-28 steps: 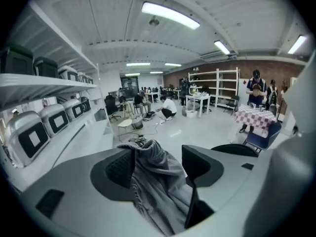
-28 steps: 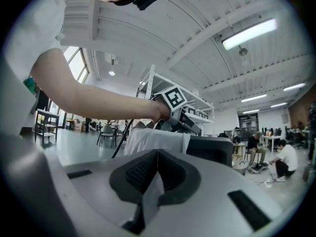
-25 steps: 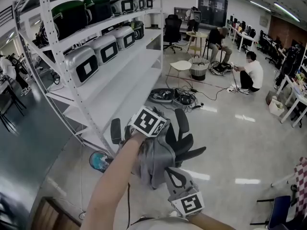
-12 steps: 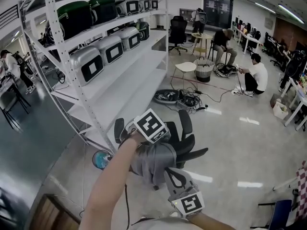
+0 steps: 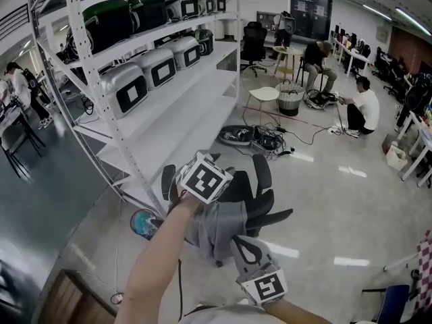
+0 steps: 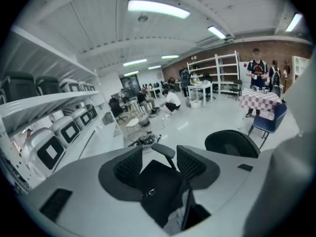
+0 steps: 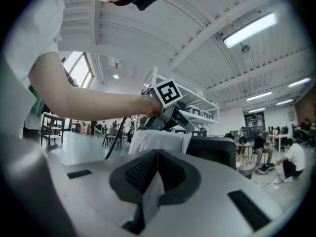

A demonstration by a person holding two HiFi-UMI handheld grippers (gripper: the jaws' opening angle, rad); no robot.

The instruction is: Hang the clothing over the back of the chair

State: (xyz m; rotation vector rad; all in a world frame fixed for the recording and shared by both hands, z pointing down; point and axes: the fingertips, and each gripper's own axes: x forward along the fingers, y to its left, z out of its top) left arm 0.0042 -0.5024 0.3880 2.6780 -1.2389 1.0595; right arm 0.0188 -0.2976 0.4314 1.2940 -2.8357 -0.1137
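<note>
Clamping one garment (image 5: 214, 223): right claw (image 7: 154, 179) only.

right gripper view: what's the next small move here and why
Probably open the right gripper. Its jaws are pinched shut on a fold of the grey clothing, which already appears to lie draped over the black chair back.

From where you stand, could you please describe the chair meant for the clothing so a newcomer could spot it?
Start at the long white shelving rack; a black office chair stands on the floor by its near end. Unlike the far black chair at the rack's other end and the white chair beyond the cables, it has grey clothing lying over its back.
</note>
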